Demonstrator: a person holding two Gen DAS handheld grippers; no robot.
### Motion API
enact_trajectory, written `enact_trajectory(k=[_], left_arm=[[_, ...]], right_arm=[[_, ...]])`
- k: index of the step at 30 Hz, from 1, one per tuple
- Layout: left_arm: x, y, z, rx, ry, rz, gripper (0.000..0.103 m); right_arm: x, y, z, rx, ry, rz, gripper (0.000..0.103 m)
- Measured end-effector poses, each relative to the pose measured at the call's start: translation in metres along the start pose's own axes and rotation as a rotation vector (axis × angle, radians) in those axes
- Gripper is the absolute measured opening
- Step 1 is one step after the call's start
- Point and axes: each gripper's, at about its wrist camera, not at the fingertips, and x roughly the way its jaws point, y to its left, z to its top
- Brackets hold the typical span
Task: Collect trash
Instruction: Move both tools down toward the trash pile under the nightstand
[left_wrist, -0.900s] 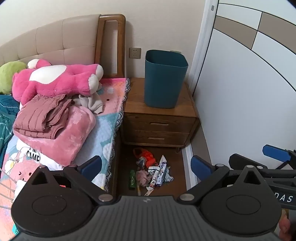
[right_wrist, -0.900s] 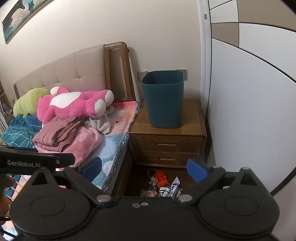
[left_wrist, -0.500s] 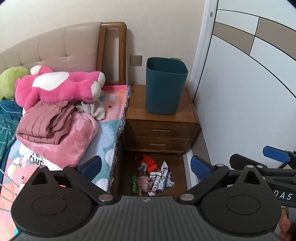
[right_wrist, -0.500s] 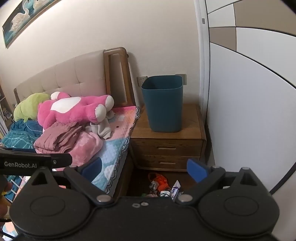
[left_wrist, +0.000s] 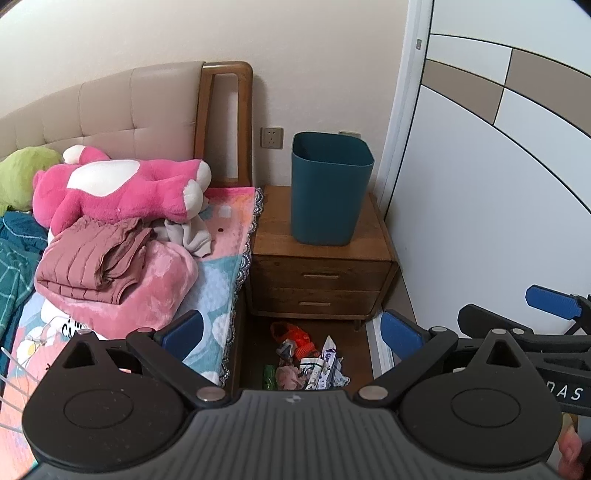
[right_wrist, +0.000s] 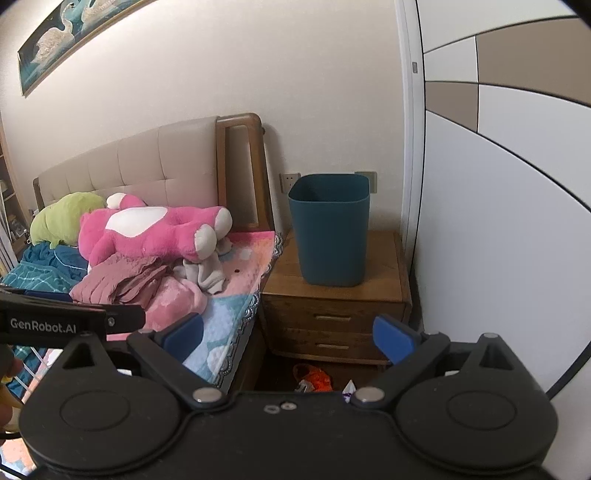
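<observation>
- The step in hand looks like the approach: both tools hang above the floor gap between bed and nightstand, and nothing has been picked up yet, as far as I can judge.
- The left hand-held gripper (left_wrist: 291, 330) has its blue pads set wide apart and empty; the trash pile (left_wrist: 308, 360) lies below and just ahead of it, between its fingers in the left wrist view.
- The right hand-held gripper (right_wrist: 288, 334) is likewise spread wide and holds nothing; only the orange wrapper (right_wrist: 314, 376) and a white scrap show past its body, below and ahead.
- The teal bin (left_wrist: 330, 188) stands upright on the nightstand (left_wrist: 321, 269), ahead of and above the pile, well apart from both tools.
- The next move probably calls for lowering one tool to the floor, closing on a single wrapper, then lifting it up to the bin's open mouth.
- Readable writing: "GenRobot.AI" on the tool at the left of the right wrist view, and "DAS" on the tool at the right of the left wrist view. Print on the wrappers is too small to read.
</observation>
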Motion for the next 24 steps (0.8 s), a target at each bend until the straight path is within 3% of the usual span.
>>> enact_trajectory(k=[24], left_arm=[[0.0000, 0.0025, 0.0019, 0.030, -0.010, -0.006, 0.103]], right_arm=[[0.0003, -0.0029, 0.0005, 0.000, -0.021, -0.004, 0.099]])
